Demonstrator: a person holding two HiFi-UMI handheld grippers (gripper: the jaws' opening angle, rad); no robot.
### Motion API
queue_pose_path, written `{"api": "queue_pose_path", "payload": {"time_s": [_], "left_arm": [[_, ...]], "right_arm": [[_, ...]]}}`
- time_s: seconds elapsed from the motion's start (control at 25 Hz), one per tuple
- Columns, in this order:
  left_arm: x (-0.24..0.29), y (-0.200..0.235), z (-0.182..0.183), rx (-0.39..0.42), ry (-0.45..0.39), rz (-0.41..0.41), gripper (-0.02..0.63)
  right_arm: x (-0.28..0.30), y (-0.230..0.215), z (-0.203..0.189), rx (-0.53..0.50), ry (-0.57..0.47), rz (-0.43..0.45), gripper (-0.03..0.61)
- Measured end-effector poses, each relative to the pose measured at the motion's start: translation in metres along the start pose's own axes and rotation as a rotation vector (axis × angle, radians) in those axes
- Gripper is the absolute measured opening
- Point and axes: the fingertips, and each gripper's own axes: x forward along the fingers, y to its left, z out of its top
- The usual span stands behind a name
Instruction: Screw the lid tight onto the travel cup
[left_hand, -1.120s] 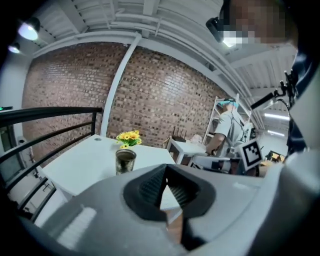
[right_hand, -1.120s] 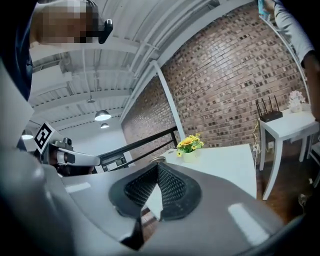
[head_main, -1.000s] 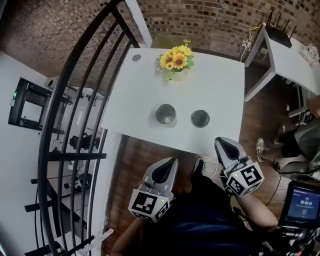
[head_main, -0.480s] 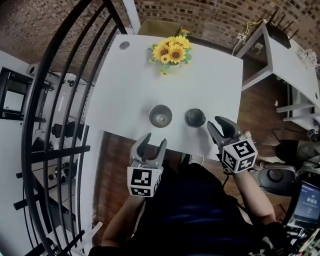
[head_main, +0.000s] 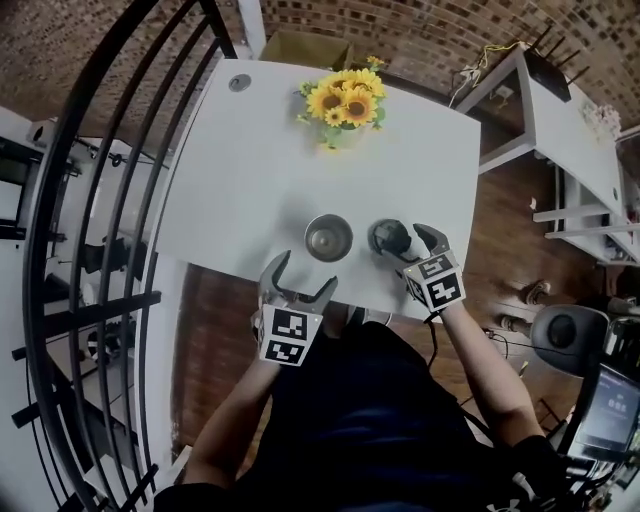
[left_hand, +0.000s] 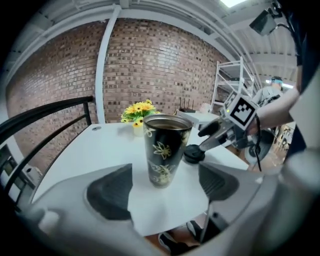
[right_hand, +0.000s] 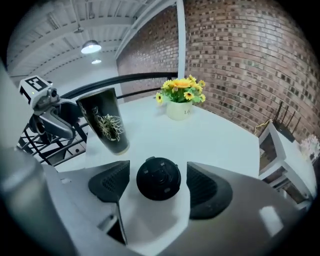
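A black travel cup with a gold flower print stands upright and lidless near the front edge of the white table. Its black lid lies flat just to the right of it. My left gripper hangs at the table's front edge, short of the cup; its jaws have just been opening and stand wide with nothing between them. My right gripper has also just been opening. The lid lies between its pads, with a gap on each side. The left gripper view shows my right gripper beside the lid.
A pot of sunflowers stands at the table's far side. A black metal railing runs along the left. Another white table is at the upper right. The brick wall lies beyond.
Both grippers came forward and down from beside my body to the table's front edge, and both went from shut to open. The right one now straddles the lid.
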Motion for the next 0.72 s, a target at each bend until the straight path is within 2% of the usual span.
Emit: {"api": "queue_pose_path", "payload": {"time_s": [0.32, 0.72], "left_arm": [[-0.011, -0.005, -0.004, -0.015, 0.001, -0.027, 0.411], [-0.013, 0.003, -0.01, -0.037, -0.001, -0.036, 0.406]], "right_arm": [[0.039, -0.005, -0.032, -0.035, 0.192, 0.011, 0.356], [0.044, 0.001, -0.02, -0.028, 0.232, 0.074, 0.347]]}}
